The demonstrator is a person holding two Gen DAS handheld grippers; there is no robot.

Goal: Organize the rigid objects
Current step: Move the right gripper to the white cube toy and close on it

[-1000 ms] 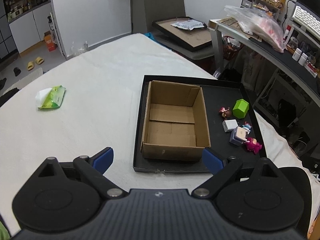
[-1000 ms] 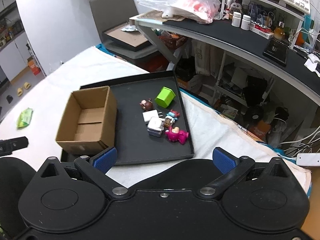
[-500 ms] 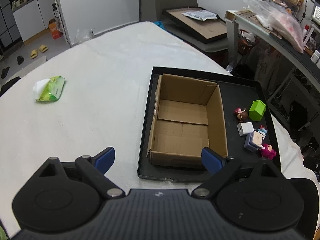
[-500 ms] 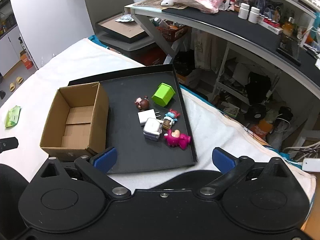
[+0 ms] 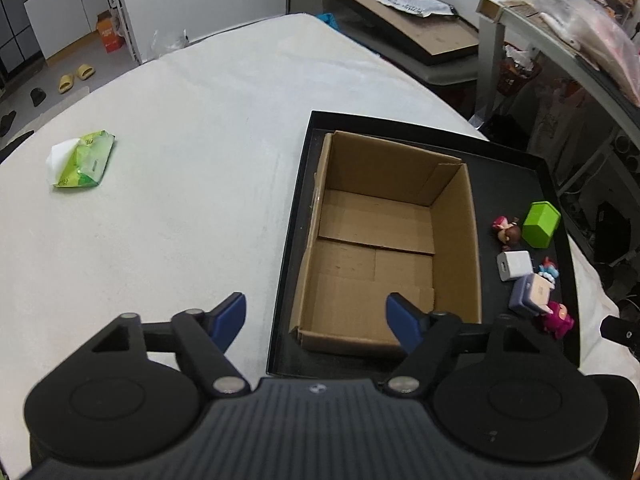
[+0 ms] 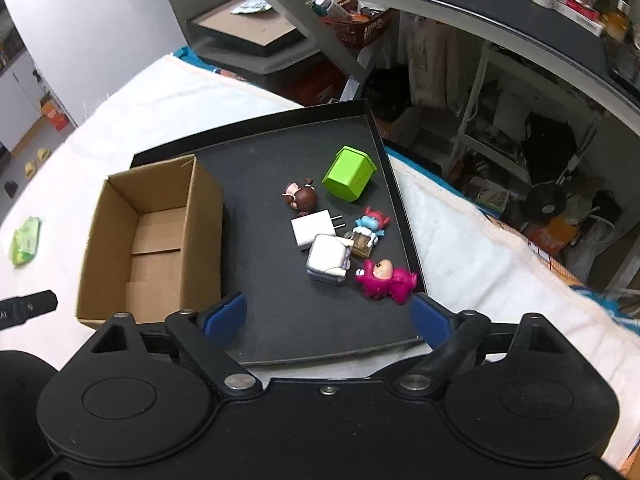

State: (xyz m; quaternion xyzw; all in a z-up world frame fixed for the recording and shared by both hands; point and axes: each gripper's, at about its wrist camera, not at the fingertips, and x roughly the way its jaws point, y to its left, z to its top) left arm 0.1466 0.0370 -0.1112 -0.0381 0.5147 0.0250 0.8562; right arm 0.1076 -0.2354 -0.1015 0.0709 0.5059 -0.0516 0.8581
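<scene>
An empty open cardboard box (image 5: 384, 240) (image 6: 152, 236) stands at the left of a black tray (image 5: 516, 168) (image 6: 280, 152). To its right on the tray lie a green block (image 6: 350, 175) (image 5: 541, 225), a brown figurine (image 6: 301, 197), a white charger (image 6: 313, 229), a white-lilac cube (image 6: 328, 259), a blue-haired figurine (image 6: 368, 230) and a pink figurine (image 6: 384, 276). My left gripper (image 5: 316, 320) is open and empty above the box's near edge. My right gripper (image 6: 324, 318) is open and empty above the tray's near part, just short of the toys.
A green wet-wipe pack (image 5: 82, 158) lies on the white tablecloth (image 5: 180, 140) at the left. A desk (image 6: 460, 4) with clutter runs along the right. A chair with a framed board (image 5: 412, 20) stands behind the table.
Both grippers have moved forward and lower toward the tray. The box and toys look larger. Nothing has been grasped and the jaws stay open.
</scene>
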